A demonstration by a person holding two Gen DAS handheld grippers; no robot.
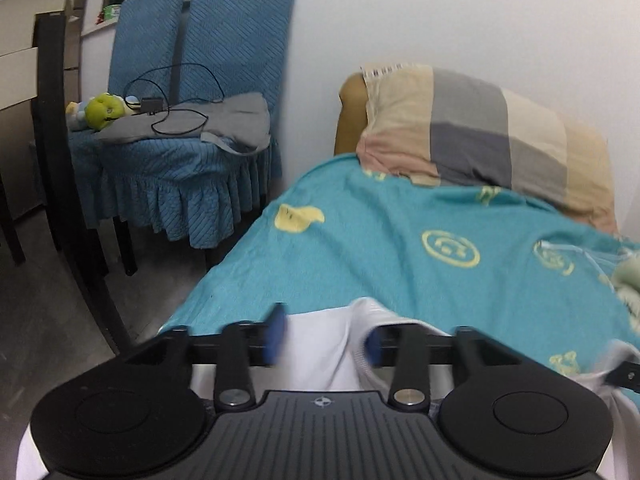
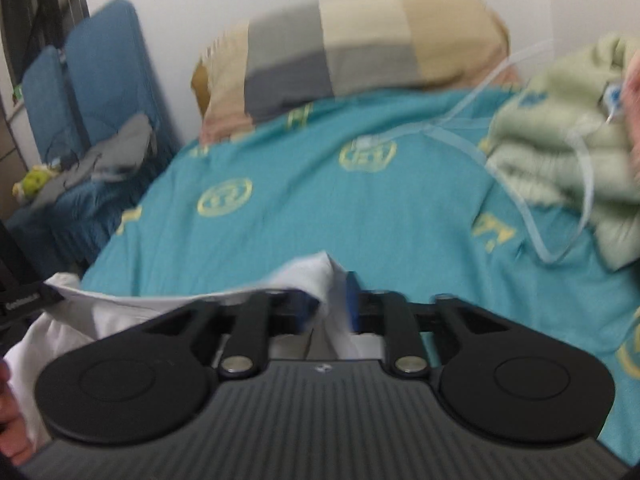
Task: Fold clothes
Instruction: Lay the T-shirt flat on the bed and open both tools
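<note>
Between both pairs of spread jaws we see the white shirt (image 1: pixel 320 344) on the bed (image 1: pixel 400 240); the left gripper (image 1: pixel 322 338) and right gripper (image 2: pixel 326 304) pinch nothing. We judge it light, limp and slippery, best taken at hems or shoulder seams.

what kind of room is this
Most likely a bedroom in a home. A bed with a teal sheet fills the view, a patchwork pillow lies at its head against the wall, and a chair with a blue cover stands beside it, holding a plush toy.
</note>
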